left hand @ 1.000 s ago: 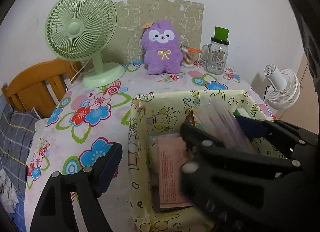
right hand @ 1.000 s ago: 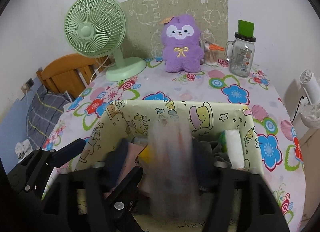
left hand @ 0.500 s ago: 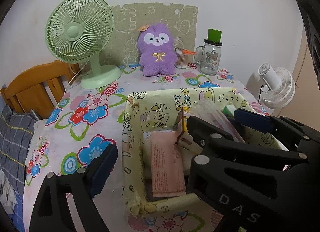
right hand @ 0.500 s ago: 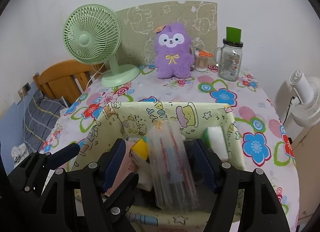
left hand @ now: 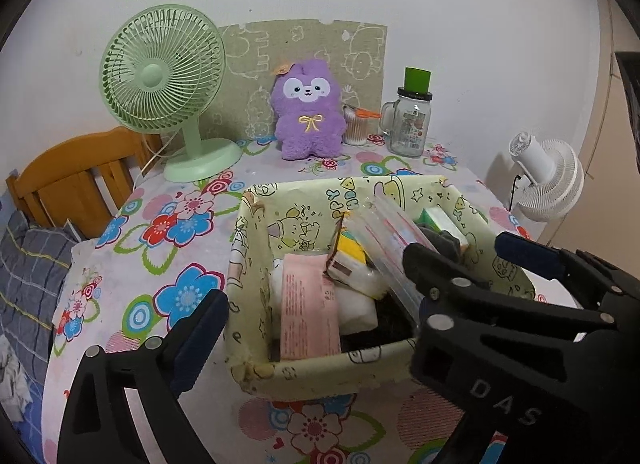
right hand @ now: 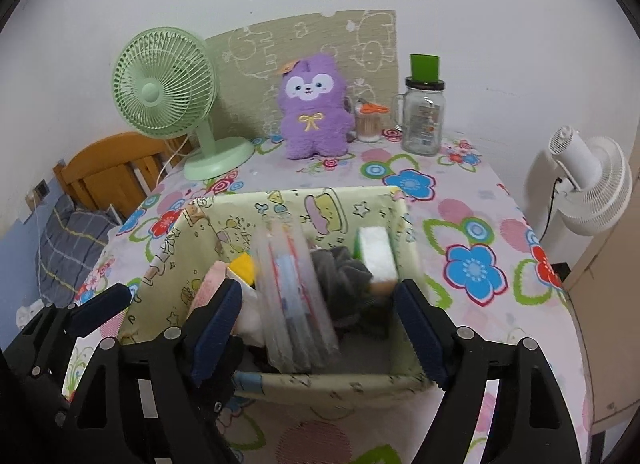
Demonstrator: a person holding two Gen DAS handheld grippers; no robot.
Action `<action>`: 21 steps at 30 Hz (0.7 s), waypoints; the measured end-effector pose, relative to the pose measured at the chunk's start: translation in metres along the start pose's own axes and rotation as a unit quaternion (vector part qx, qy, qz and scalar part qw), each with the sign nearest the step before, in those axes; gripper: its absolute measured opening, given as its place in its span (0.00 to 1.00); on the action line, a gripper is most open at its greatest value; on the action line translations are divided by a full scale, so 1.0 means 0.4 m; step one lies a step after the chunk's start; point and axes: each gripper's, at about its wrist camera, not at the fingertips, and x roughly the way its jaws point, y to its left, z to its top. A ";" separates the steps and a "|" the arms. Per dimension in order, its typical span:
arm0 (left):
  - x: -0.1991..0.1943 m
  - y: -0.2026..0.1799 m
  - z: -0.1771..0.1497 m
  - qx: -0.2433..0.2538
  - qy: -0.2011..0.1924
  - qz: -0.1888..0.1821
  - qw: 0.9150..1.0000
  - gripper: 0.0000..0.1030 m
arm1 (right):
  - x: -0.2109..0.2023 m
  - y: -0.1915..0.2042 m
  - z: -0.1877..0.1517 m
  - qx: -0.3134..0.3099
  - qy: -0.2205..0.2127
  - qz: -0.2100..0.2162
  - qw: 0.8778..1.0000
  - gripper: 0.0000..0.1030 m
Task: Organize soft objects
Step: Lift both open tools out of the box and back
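A pale green cartoon-print fabric basket [left hand: 256, 248] [right hand: 176, 240] stands on the flowered table. In it lie a clear plastic packet [right hand: 292, 288] [left hand: 392, 240], a pink packet [left hand: 308, 304], a yellow sponge [right hand: 242, 266], a green-and-white sponge [right hand: 376, 252] and a grey cloth [right hand: 340, 268]. My right gripper [right hand: 320, 332] is open and empty, just in front of and above the basket; it also shows in the left wrist view [left hand: 472, 260]. My left gripper is open; only its left finger [left hand: 200, 336] shows, left of the basket, and its right finger is hidden.
At the back of the table stand a green desk fan [left hand: 168, 92], a purple plush toy [left hand: 308, 112], a glass jar with a green lid [left hand: 410, 120] and a cup of swabs [left hand: 356, 128]. A wooden headboard [left hand: 76, 180] is left, a white fan [left hand: 548, 180] right.
My right gripper has let go of the clear plastic packet, which now rests in the basket, and has drawn back and up. Both grippers have moved away from the basket.
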 end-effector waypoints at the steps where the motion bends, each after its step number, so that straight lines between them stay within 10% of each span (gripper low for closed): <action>1: -0.002 -0.004 -0.003 0.001 0.000 0.000 1.000 0.94 | -0.003 -0.003 -0.003 0.001 -0.001 -0.001 1.000 0.79; 21: -0.097 -0.046 -0.048 0.007 -0.026 -0.006 1.000 0.95 | -0.119 -0.035 -0.062 0.007 -0.028 -0.029 0.999 0.79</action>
